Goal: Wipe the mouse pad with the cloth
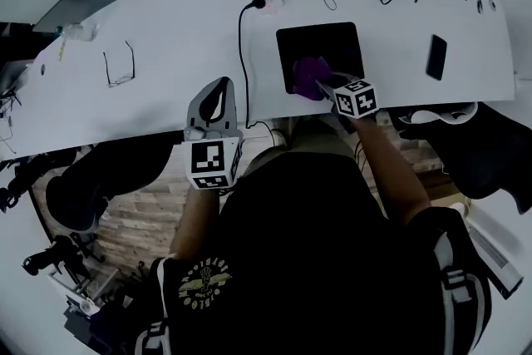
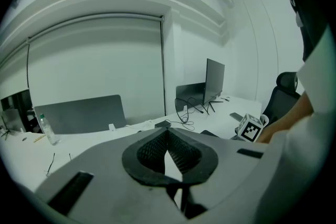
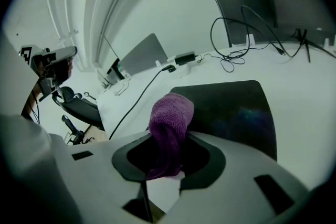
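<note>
Your right gripper [image 3: 168, 157] pinches the cloth [image 3: 170, 123] at the mouse pad's [image 3: 231, 107] near-left corner — wiping looks barely started — left gripper [image 2: 167, 157] closed, empty.

One mouse pad [image 1: 331, 46] and one cloth [image 1: 306, 69] are counted on the desk [image 1: 166, 29]. One pair of glasses [image 1: 119, 66] is seen at left, one phone [image 1: 436, 56] at right.

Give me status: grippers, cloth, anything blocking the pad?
Right gripper shut on purple cloth, over near-left corner of mouse pad. Left gripper shut, empty, off the desk edge. Black cable runs left of pad, not on it.
</note>
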Action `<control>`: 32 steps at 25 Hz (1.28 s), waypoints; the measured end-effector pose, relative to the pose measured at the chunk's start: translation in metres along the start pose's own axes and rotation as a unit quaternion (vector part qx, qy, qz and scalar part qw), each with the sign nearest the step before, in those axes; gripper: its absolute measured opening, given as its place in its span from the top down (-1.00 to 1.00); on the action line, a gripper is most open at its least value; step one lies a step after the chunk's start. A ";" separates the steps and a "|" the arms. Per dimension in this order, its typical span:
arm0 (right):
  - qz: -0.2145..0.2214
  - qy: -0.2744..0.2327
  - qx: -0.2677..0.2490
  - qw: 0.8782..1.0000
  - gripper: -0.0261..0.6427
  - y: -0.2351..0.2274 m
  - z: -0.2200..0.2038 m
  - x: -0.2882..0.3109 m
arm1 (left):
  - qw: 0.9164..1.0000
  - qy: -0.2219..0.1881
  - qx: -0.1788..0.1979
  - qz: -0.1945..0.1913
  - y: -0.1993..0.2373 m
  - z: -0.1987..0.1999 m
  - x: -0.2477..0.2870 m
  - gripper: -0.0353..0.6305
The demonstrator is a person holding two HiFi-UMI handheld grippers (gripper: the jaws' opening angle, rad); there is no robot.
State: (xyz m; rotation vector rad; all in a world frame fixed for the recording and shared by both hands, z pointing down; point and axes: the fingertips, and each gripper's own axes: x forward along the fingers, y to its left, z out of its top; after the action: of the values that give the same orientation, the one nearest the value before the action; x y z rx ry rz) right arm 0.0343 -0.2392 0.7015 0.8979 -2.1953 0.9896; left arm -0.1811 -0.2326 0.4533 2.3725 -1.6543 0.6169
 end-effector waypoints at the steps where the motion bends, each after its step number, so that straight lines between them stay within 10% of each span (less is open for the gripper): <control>1: -0.003 -0.001 0.003 1.000 0.60 -0.005 -0.002 -0.003 | 1.000 0.001 0.000 -0.005 -0.004 0.000 0.004 0.89; 24: -0.145 0.016 0.057 0.988 0.60 -0.131 -0.047 -0.080 | 0.999 -0.021 0.019 -0.034 -0.030 0.045 0.049 0.89; 32: -0.122 -0.094 -0.018 0.988 0.60 -0.063 0.042 -0.133 | 0.996 -0.085 0.026 -0.010 -0.010 0.092 0.020 0.89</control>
State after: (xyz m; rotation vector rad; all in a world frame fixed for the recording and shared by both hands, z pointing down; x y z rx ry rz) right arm 0.1550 -0.2590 0.6092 1.2528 -2.1800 0.7740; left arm -0.1452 -0.2808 0.3799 2.5387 -1.6986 0.4725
